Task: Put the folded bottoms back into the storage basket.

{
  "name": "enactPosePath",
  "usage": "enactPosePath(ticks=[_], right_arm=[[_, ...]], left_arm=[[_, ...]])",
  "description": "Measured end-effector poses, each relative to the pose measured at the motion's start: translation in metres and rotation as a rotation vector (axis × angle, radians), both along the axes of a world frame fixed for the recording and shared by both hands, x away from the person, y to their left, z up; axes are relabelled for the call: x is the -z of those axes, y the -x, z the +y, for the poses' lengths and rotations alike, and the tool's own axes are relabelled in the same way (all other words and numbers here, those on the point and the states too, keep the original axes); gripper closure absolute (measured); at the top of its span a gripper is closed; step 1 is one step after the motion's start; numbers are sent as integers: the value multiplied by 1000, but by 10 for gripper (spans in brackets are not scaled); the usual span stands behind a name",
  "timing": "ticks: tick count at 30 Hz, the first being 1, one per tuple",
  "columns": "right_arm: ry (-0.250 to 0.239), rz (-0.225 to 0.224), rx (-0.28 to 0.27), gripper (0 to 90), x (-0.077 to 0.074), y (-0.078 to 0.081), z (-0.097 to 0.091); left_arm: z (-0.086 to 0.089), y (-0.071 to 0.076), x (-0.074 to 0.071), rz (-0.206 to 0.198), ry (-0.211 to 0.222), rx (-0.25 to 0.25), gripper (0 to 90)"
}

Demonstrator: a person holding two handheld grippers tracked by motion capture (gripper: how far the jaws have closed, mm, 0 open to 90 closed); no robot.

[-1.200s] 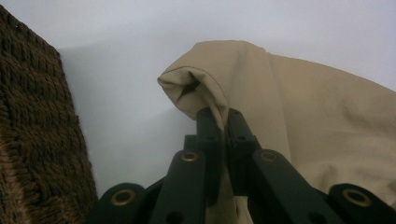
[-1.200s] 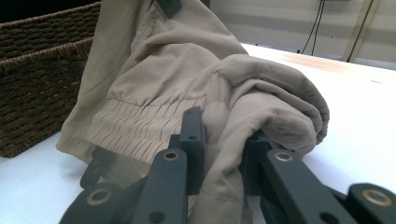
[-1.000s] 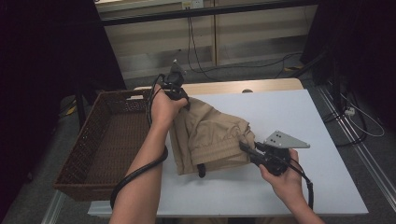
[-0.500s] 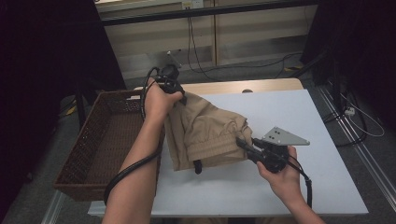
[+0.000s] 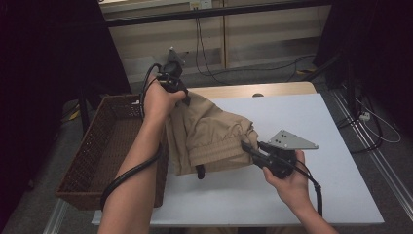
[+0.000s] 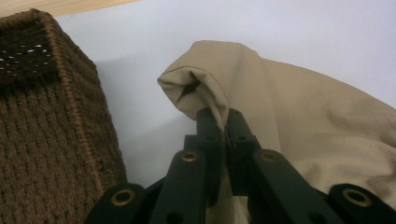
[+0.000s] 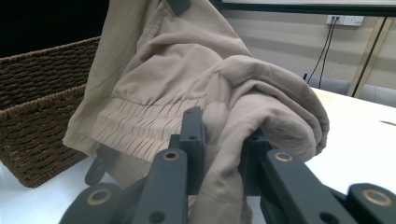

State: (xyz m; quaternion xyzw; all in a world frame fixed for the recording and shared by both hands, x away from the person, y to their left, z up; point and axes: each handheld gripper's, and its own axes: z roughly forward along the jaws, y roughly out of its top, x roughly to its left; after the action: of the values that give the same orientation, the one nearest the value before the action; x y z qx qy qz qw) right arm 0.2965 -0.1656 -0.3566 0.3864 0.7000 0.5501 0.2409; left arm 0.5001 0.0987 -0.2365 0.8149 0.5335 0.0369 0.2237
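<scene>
A tan pair of shorts [image 5: 209,136] with an elastic waistband hangs folded between both hands above the white table [image 5: 316,117]. My left gripper [image 5: 181,93] is shut on a folded hem of the shorts [image 6: 280,107] and holds it up at the table's far left, beside the basket. My left gripper [image 6: 223,116] pinches that cloth tightly. My right gripper [image 5: 247,148] is shut on the bunched waistband end, low over the table's middle. A thick fold of the shorts [image 7: 196,84] fills the jaws of my right gripper [image 7: 222,128]. A dark strap [image 5: 198,171] dangles from the lower edge.
A brown wicker basket [image 5: 102,146] stands off the table's left edge, close to the hanging cloth; its woven wall [image 6: 51,130] rises near my left gripper. Cables and wooden cabinets [image 5: 253,34] lie beyond the far edge. Bare white tabletop spreads to the right.
My left gripper has risen and shifted toward the far left, lifting its end of the shorts off the table. The right gripper has stayed about where it was.
</scene>
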Motion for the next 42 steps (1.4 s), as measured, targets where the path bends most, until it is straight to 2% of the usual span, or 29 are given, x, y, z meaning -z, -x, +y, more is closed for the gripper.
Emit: enactPosePath(ticks=[12,19,29,42], right_arm=[[2,-19,-11,770,-9,-1,7],[-1,-29,-14,770,-10,-2,10],[-4,-32,-20,770,-13,-2,17],[-3,-48,-37,771,-22,-3,26]], left_arm=[[5,-1,-10,5,-7,-4,871],[9,0,-16,-6,-5,-7,871],[14,0,-22,13,-13,-12,871],[24,1,-32,13,-13,-21,871]])
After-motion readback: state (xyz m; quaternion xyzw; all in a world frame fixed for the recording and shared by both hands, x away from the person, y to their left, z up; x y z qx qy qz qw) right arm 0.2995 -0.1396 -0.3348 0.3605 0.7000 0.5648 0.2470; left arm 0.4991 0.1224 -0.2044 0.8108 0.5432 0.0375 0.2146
